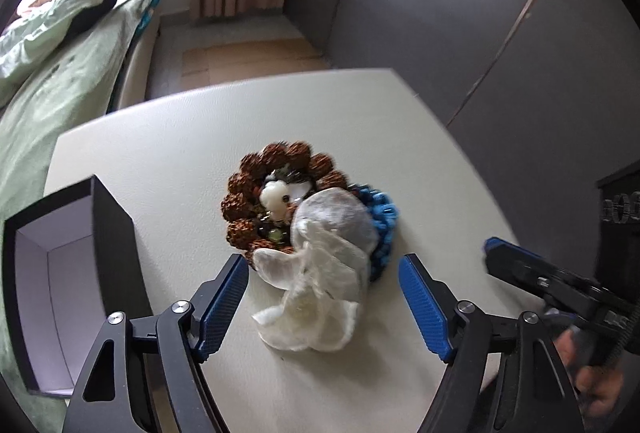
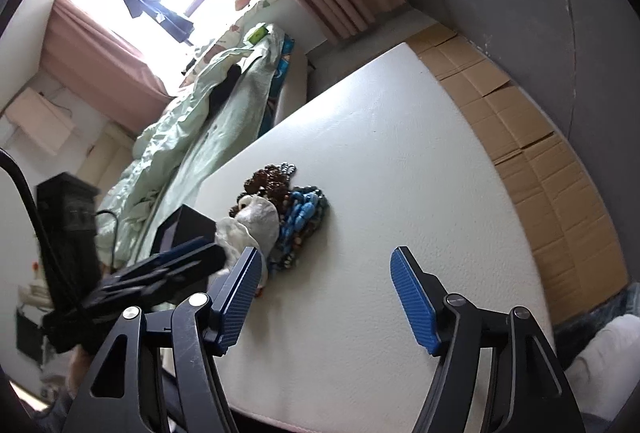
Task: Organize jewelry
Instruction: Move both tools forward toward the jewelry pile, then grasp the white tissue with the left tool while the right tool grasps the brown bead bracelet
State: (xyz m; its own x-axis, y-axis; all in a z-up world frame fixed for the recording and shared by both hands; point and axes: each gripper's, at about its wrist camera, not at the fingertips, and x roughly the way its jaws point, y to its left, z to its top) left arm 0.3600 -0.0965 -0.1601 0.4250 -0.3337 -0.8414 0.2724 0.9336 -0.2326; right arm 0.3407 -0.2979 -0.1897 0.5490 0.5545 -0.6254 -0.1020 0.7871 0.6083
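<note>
Bedroom light falls on the white table [image 1: 168, 153], where the jewelry pile [image 1: 308, 217] lies mid-surface: brown bead bracelet, blue beads, a white gauze pouch [image 1: 320, 285] trailing toward the left gripper [image 1: 324, 307]. That gripper stands spread, pile dead ahead between its fingers, black box [image 1: 60, 273] leftward. The right gripper [image 2: 324, 303], also spread, sits farther off.
</note>
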